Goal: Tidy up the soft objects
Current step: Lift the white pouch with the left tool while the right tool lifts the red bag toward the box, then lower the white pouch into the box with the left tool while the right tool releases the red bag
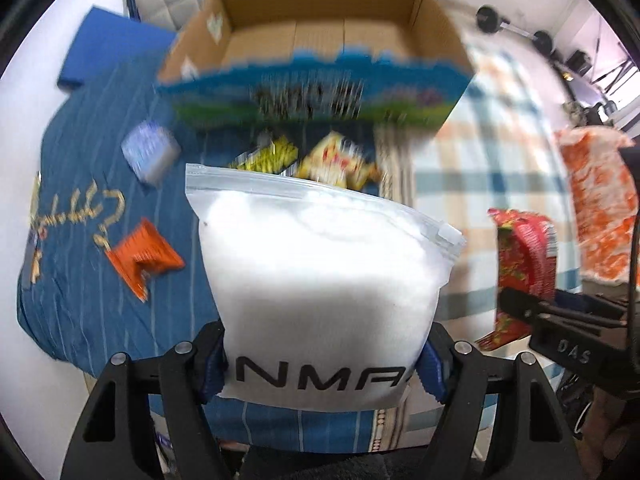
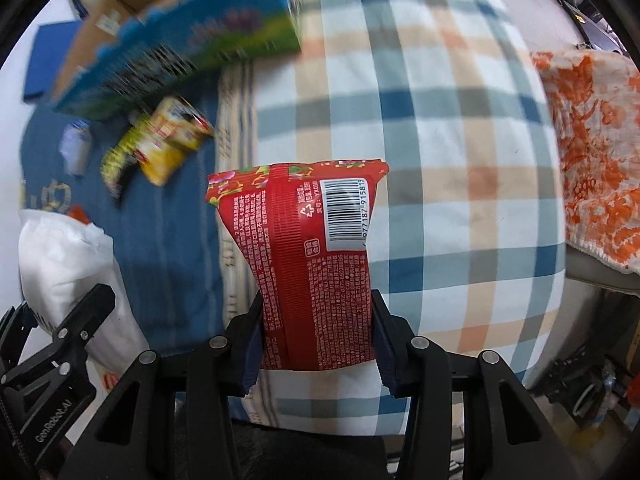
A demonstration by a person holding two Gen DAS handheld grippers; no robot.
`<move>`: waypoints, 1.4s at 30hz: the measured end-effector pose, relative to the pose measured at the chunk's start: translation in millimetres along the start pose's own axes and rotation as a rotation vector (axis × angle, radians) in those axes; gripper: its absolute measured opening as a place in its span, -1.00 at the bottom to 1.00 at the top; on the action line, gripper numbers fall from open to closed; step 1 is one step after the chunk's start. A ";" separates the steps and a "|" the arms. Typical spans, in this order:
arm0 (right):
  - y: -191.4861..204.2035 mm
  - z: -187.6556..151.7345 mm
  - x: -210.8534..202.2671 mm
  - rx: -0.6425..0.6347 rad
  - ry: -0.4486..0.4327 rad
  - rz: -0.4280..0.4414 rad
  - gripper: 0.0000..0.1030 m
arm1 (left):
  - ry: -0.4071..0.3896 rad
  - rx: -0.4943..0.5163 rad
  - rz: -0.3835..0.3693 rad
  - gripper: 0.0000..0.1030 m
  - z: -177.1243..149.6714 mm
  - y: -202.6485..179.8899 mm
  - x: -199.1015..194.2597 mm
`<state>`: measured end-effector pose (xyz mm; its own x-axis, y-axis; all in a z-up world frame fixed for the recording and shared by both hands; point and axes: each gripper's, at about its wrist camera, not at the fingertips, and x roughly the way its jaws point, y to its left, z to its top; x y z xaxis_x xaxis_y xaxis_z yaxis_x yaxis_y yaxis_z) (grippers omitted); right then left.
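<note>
The left gripper (image 1: pixel 320 372) is clamped on one white zip-top pouch (image 1: pixel 320 276), its blue pads pressed into the pouch's lower sides beside black printed letters. The right gripper (image 2: pixel 316 344) is clamped on one red snack packet (image 2: pixel 316 256), barcode facing the camera, held upright between the pads.

Both bags hang above a bed spread with a blue striped cloth (image 1: pixel 100 240) on one side and a plaid sheet (image 2: pixel 440 160) on the other. One open cardboard box (image 1: pixel 320 36), with a blue and green printed front, stands on the bed beyond them, blurred.

On the blue cloth lie two yellow snack packets (image 1: pixel 340 160) (just before the box), one orange packet (image 1: pixel 146 258) and one small pale blue pack (image 1: pixel 150 154). One orange-patterned towel (image 2: pixel 592 152) lies at the plaid sheet's far edge.
</note>
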<state>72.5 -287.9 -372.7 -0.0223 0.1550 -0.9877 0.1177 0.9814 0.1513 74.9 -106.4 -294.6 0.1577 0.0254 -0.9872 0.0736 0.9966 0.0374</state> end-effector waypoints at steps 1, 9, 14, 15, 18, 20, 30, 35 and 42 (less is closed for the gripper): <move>2.3 -0.9 -9.6 -0.001 -0.013 0.011 -0.05 | -0.027 0.004 -0.007 0.42 3.9 -1.8 -14.7; 5.6 23.1 -122.6 -0.007 -0.152 0.117 -0.05 | -0.185 0.022 -0.073 0.42 52.7 8.3 -94.0; 21.5 63.6 -155.1 -0.011 -0.223 0.139 -0.05 | -0.251 0.043 -0.108 0.42 98.3 26.8 -123.6; 27.1 73.4 -162.8 -0.011 -0.240 0.132 -0.05 | -0.262 0.048 -0.108 0.42 104.5 27.7 -127.0; 36.6 103.0 -170.8 -0.006 -0.265 0.120 -0.05 | -0.287 0.061 -0.107 0.42 132.2 39.0 -130.0; 43.6 119.0 -172.0 -0.005 -0.276 0.109 -0.05 | -0.295 0.067 -0.107 0.42 151.6 43.8 -129.7; 79.8 210.5 -160.3 0.005 -0.275 0.075 -0.05 | -0.299 0.086 -0.112 0.42 231.5 62.5 -104.8; 89.8 252.7 -136.2 0.009 -0.259 0.038 -0.05 | -0.260 0.085 -0.129 0.42 265.0 62.6 -80.0; 94.0 309.4 -86.9 0.024 -0.213 -0.006 -0.05 | -0.188 0.084 -0.141 0.42 302.6 59.3 -33.3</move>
<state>392.7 -244.0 -285.1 0.1874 0.1191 -0.9750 0.1420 0.9789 0.1469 372.0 -71.9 -212.6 0.3194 -0.1365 -0.9377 0.1887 0.9789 -0.0782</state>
